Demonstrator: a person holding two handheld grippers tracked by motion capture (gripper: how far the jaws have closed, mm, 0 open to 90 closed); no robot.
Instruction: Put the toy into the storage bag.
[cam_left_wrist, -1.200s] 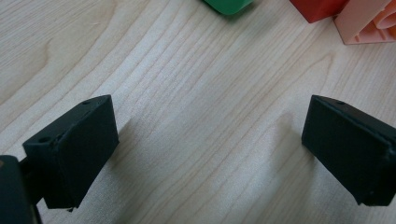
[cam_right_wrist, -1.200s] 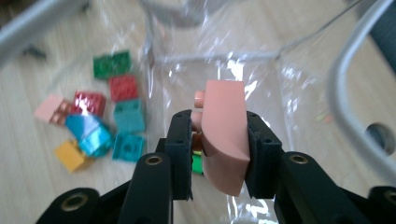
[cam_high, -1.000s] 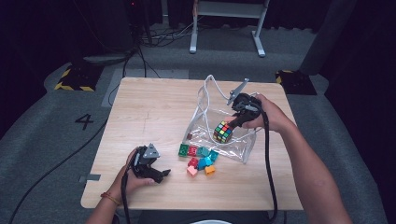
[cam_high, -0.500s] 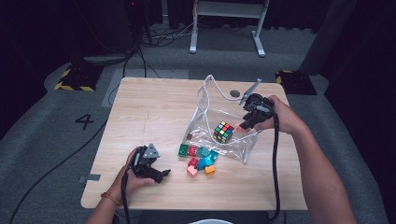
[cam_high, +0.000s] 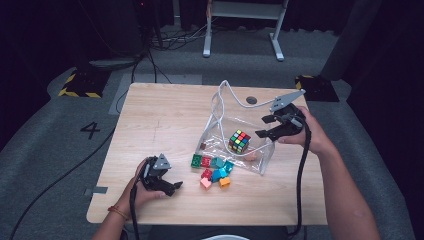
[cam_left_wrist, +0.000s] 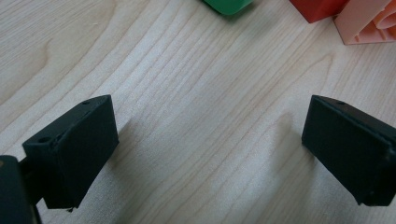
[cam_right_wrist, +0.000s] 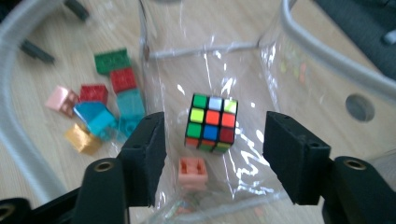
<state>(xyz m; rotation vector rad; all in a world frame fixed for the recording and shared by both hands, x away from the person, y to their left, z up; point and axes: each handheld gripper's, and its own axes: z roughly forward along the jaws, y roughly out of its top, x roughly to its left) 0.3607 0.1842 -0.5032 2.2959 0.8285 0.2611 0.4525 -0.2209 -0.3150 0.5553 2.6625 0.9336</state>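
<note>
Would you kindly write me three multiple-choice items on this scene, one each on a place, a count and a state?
1. Where is the puzzle cube?
A. inside the clear bag
B. among the loose blocks
C. in the left tongs

2. How many peach blocks lie in the bag beside the cube?
A. none
B. one
C. three

3. How do the right tongs stand?
A. shut on the cube
B. shut on the bag's edge
C. open

Answers: 1 A, the bag's clear walls surround it. 2 B, a single peach block sits near it. 3 C, a wide gap shows between the jaws, which hold nothing.
</note>
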